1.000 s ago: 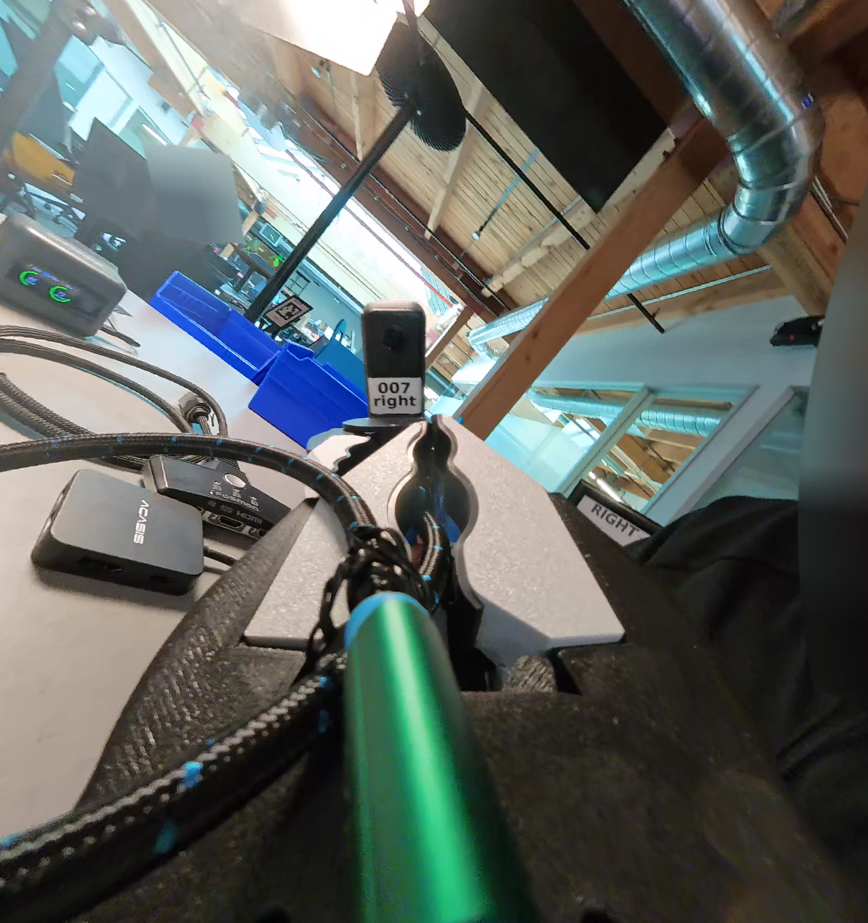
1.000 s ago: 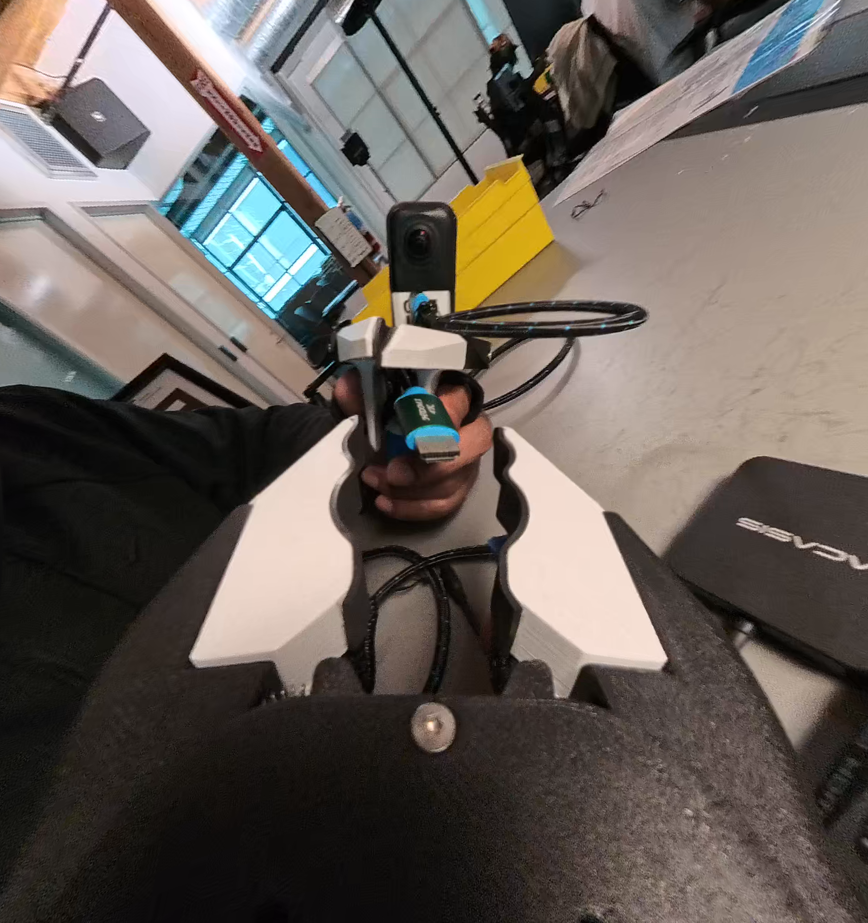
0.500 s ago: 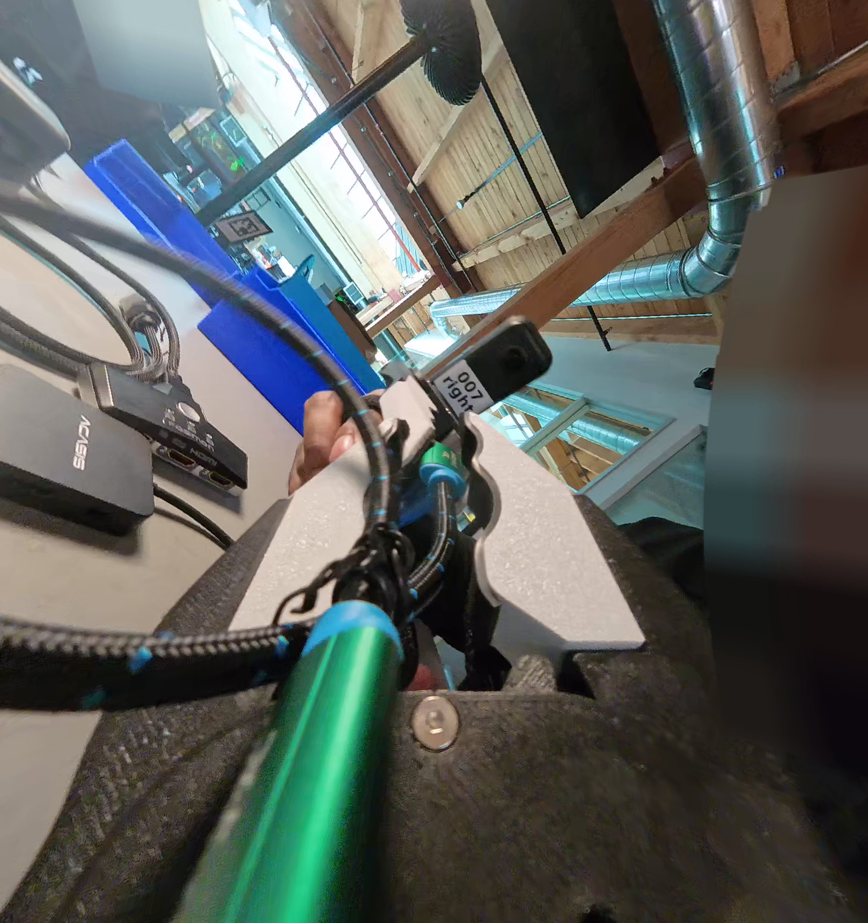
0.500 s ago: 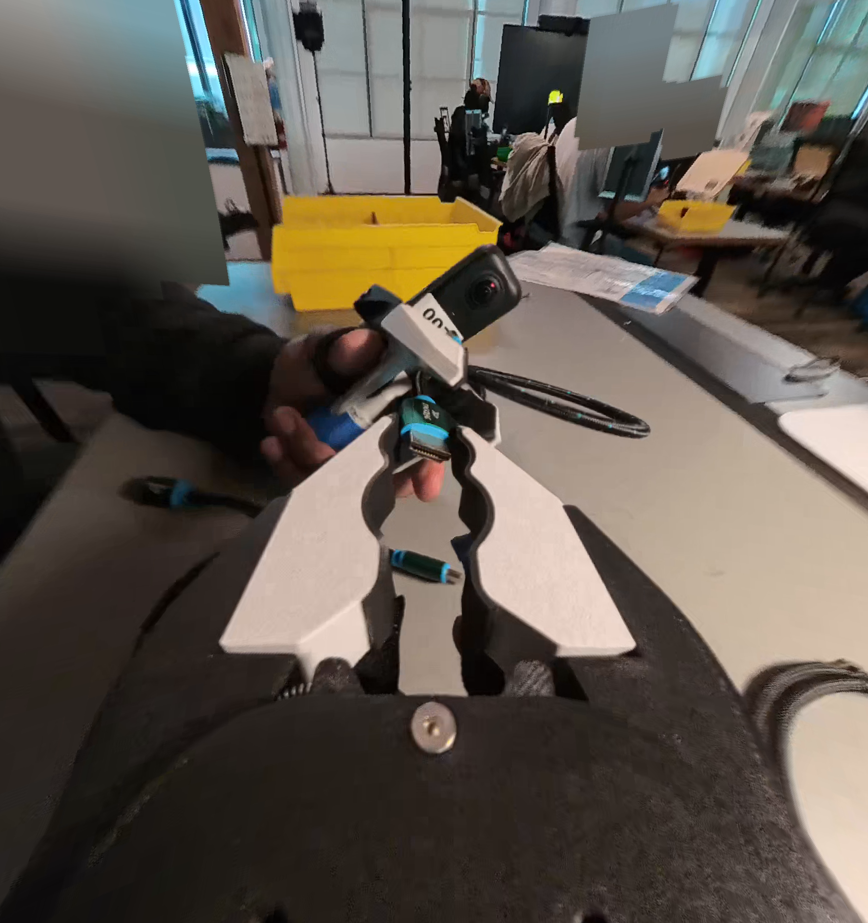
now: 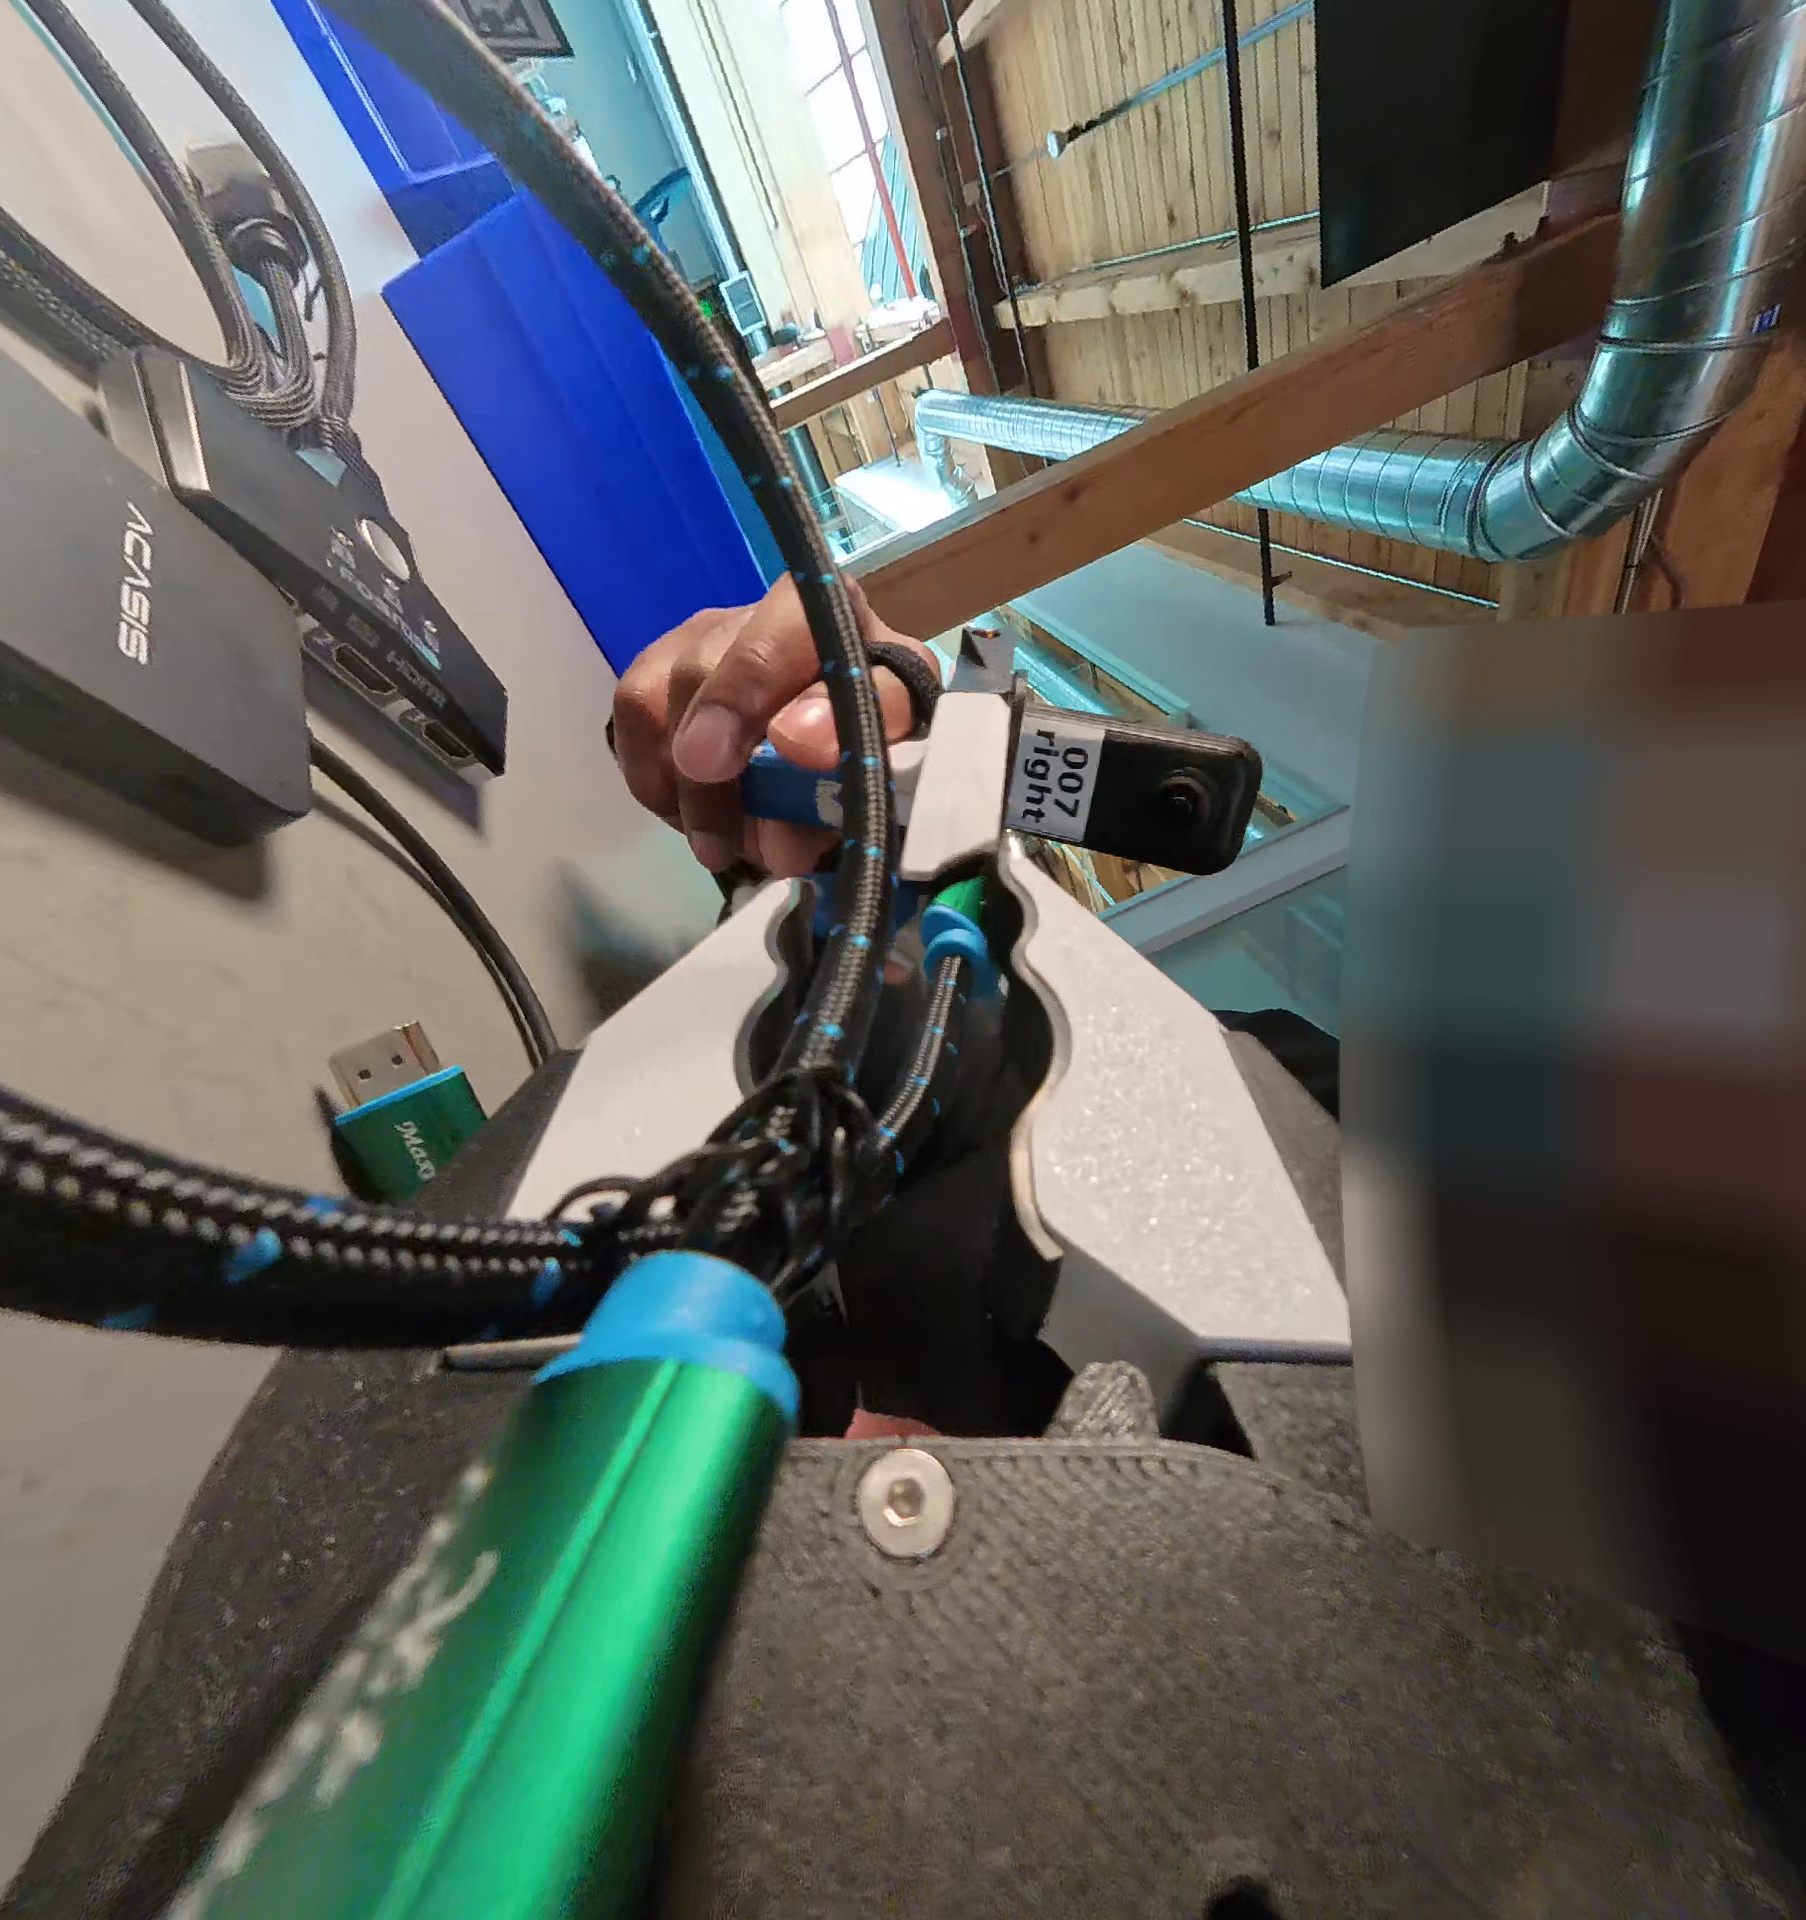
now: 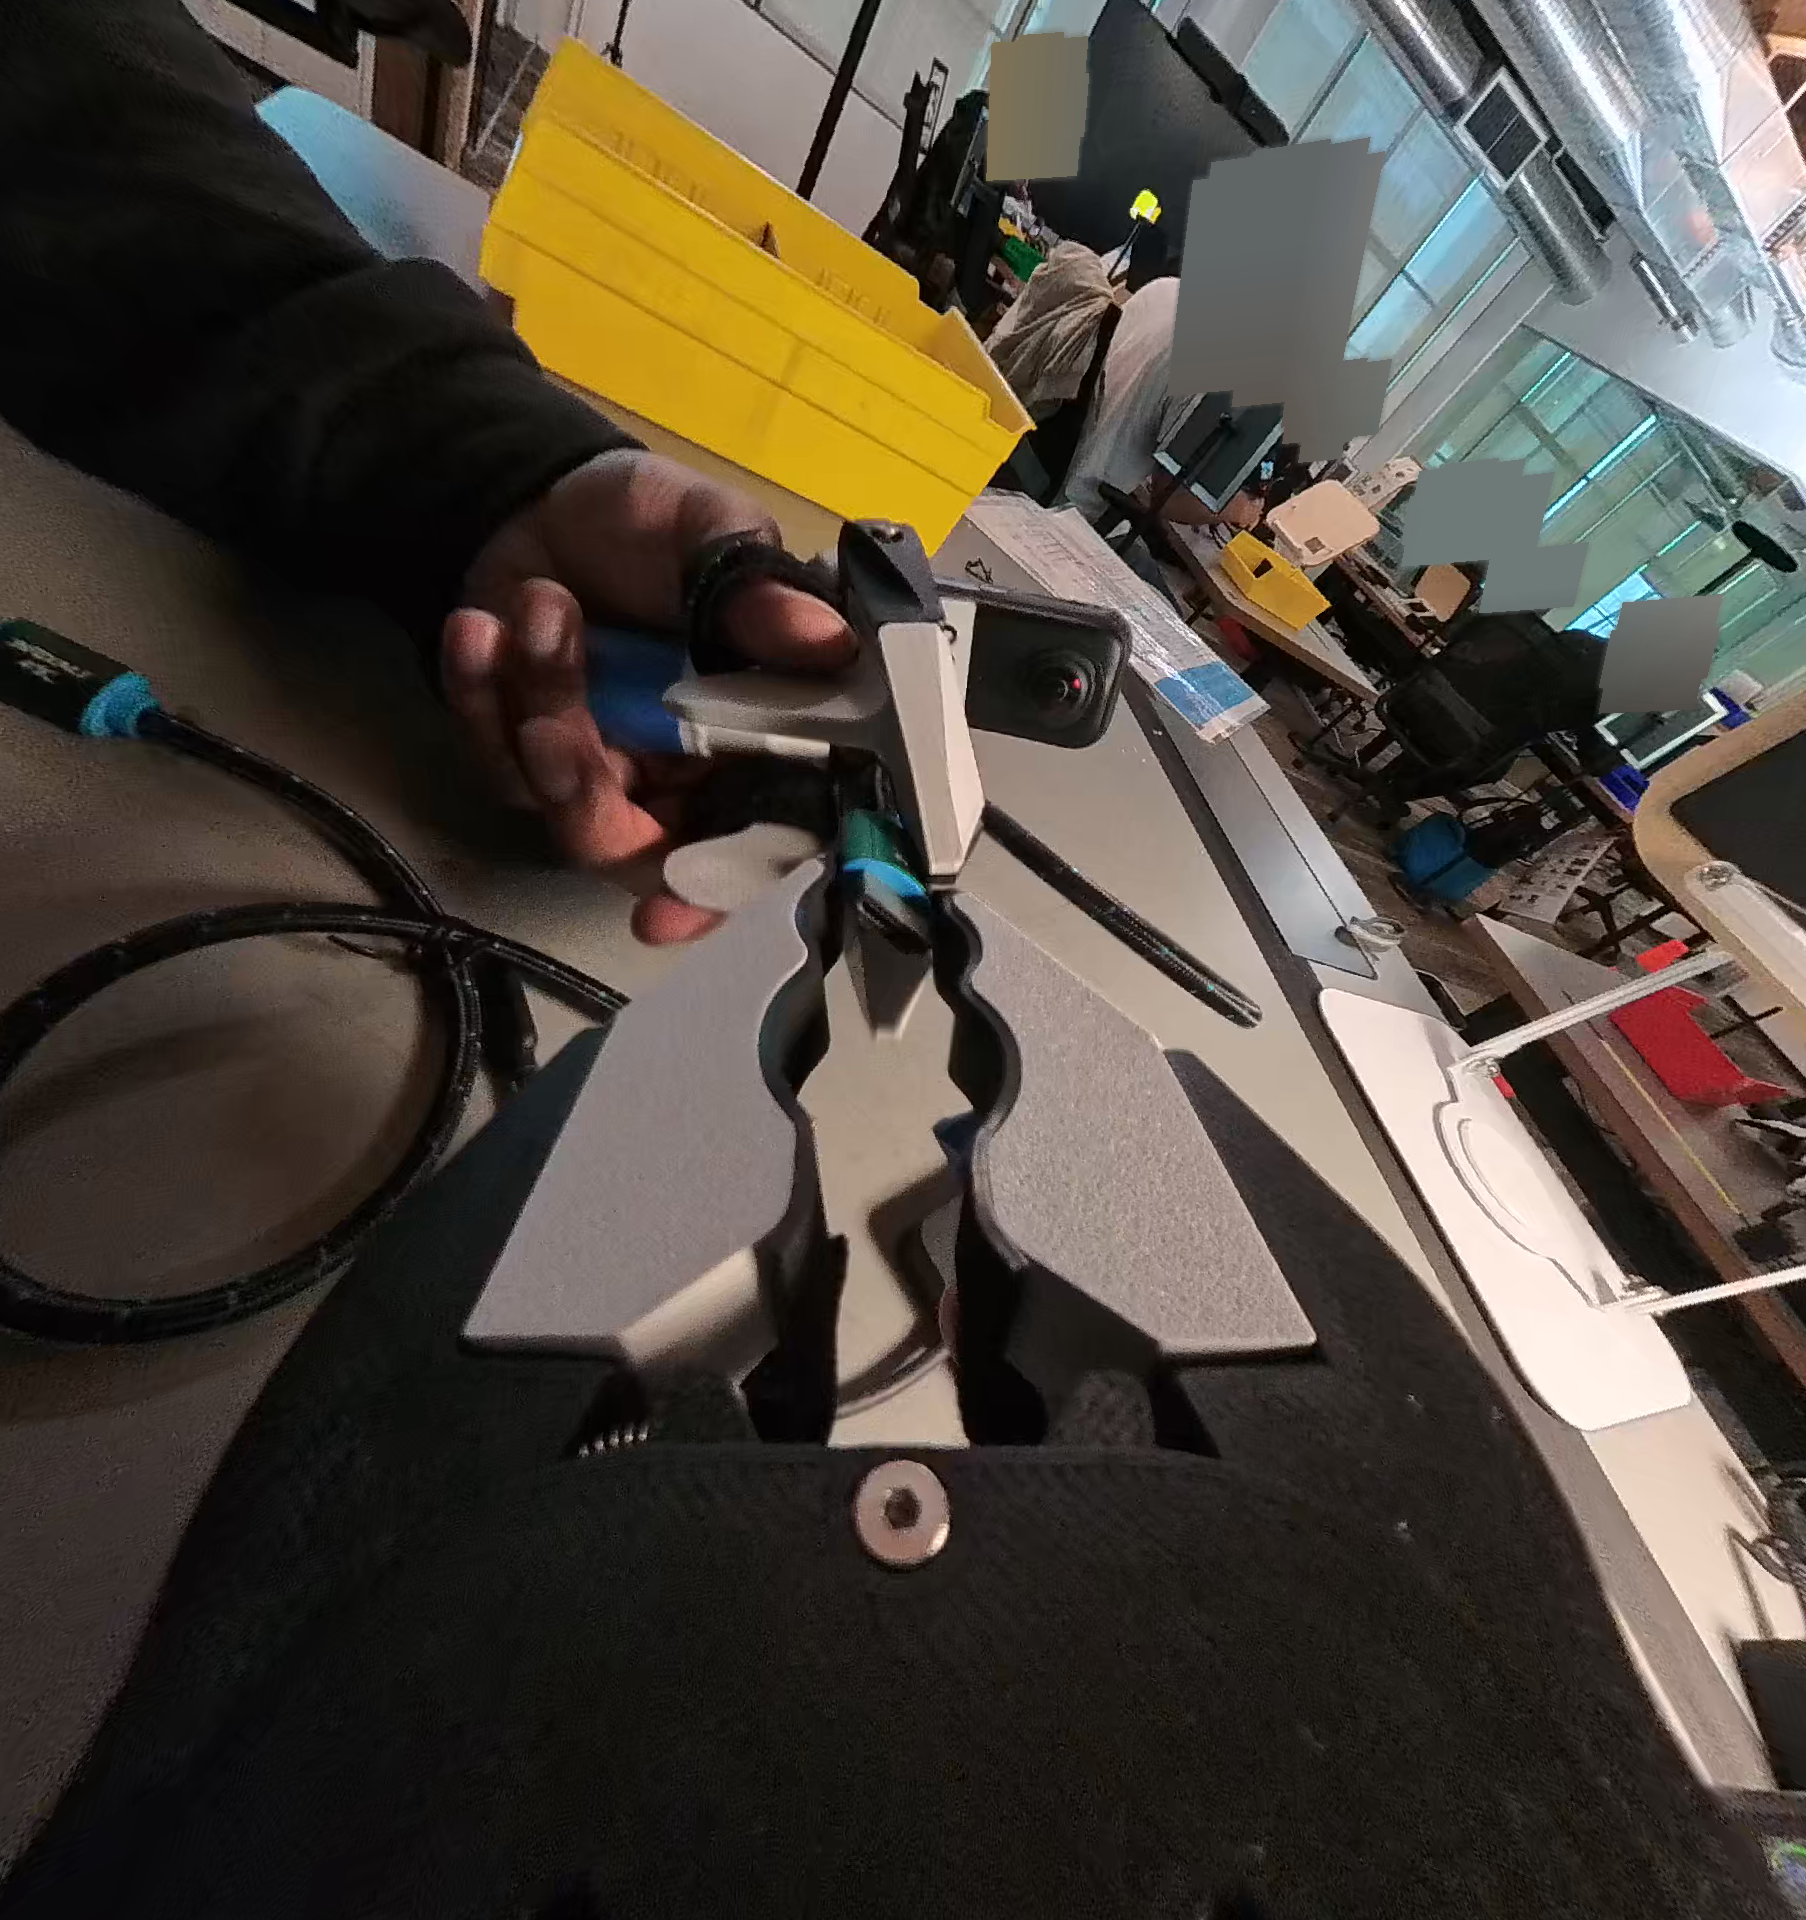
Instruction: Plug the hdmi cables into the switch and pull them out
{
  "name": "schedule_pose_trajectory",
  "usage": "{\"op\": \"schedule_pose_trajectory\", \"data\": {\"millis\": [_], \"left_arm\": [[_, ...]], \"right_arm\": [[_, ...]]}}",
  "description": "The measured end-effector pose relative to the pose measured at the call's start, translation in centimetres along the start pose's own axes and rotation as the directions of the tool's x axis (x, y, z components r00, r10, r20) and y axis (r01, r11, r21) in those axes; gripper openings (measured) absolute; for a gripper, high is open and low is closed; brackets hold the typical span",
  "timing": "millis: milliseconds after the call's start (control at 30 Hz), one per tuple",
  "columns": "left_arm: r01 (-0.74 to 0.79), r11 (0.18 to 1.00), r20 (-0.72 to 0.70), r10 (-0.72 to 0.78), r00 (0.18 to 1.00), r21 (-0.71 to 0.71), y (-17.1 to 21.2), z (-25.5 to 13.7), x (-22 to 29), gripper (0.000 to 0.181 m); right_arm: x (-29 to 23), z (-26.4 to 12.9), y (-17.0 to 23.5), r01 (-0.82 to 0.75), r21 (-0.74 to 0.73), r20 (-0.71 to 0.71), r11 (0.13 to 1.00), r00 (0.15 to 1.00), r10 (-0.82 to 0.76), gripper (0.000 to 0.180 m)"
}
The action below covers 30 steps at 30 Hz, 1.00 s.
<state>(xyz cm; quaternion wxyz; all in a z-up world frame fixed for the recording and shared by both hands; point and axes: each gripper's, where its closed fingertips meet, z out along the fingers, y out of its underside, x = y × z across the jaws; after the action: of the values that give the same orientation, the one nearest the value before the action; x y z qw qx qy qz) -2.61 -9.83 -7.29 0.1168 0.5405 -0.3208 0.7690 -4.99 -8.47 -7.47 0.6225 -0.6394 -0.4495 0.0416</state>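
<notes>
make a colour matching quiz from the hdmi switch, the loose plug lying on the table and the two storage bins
Things:
1. hdmi switch
2. loose plug on the table
3. bin in the left wrist view
4. bin in the right wrist view

Colours:
a. yellow
b. black
c. green
d. blue

Pairs: 1-b, 2-c, 3-d, 4-a
</notes>
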Motion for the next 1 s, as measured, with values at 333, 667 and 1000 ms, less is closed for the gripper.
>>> {"op": "schedule_pose_trajectory", "data": {"millis": [333,667,1000], "left_arm": [[-0.318,0.946,0.145,0.307,0.941,0.056,-1.5,-0.7,0.0,0.013],[-0.757,0.630,0.339,0.760,0.554,-0.174,-1.2,-0.6,-0.5,0.016],[-0.604,0.789,0.294,0.608,0.737,-0.116,-0.8,-0.7,-1.2,0.013]], "right_arm": [[1.0,-0.1,1.1,-0.170,-0.043,-0.010,0.985,0.985,0.169,0.031],[1.1,0.0,1.8,-0.155,-0.105,-0.022,0.982,0.988,0.154,0.022],[1.6,0.2,2.2,-0.042,-0.118,-0.082,0.992,0.996,0.033,0.021]]}}
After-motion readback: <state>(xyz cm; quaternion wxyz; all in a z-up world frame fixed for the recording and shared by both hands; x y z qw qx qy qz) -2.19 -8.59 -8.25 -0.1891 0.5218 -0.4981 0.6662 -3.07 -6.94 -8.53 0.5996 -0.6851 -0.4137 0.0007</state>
